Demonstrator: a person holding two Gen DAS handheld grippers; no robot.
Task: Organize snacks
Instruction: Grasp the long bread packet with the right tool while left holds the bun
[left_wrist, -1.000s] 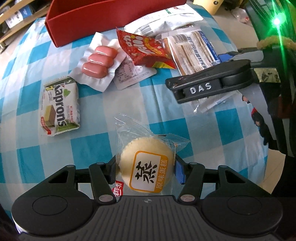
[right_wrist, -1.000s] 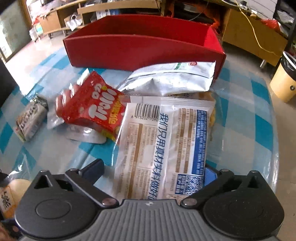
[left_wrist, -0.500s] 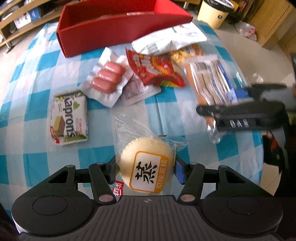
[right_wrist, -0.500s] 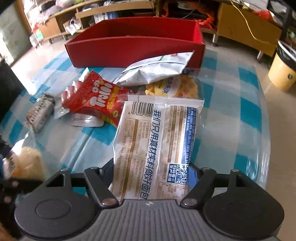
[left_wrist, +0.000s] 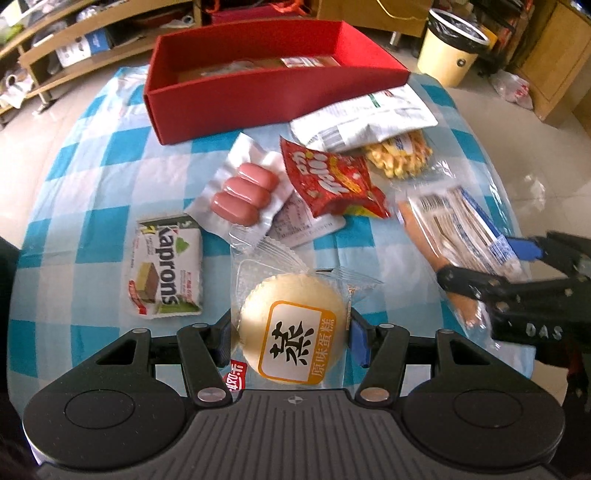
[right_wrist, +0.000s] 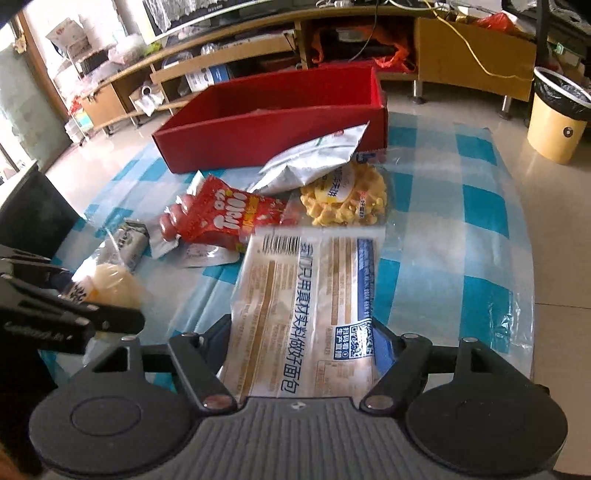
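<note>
Round pale-yellow steamed cake (left_wrist: 291, 332) in clear wrap with an orange-edged white label, pinched between the blue pads of the left gripper (left_wrist: 291, 334), low and central in the left wrist view. Long bread packet (right_wrist: 306, 314), white and tan with a barcode, printed text and a blue stripe, pinched at its near end by the right gripper (right_wrist: 306, 354); far end blurred, whether off the cloth or touching it cannot be told. Same packet seen at the right edge of the left view, clamped in black jaws marked DAS.

Loose on the cloth beyond: green-and-white Kaprons wafer pack (left_wrist: 166, 266) at the left, lying flat; three pink sausages (left_wrist: 243, 194) side by side in a clear-and-white pack; red crinkled snack bag (left_wrist: 332, 184) just beside them, overlapping a white label card; silver-white pouch (left_wrist: 365, 118) leaning against the red box, partly covering a clear bag of yellow puffed pieces (left_wrist: 402, 158).

Open red box (left_wrist: 258, 99) at the far side of the table, a few flat packets lying inside.

Blue-and-white checked tablecloth (left_wrist: 92, 184) under a clear plastic cover. Glossy pale tile floor around. Low wooden shelving along the far wall, cluttered with boxes and bags. Cream-yellow bin (right_wrist: 556, 122) with a black liner on the floor at the right.
</note>
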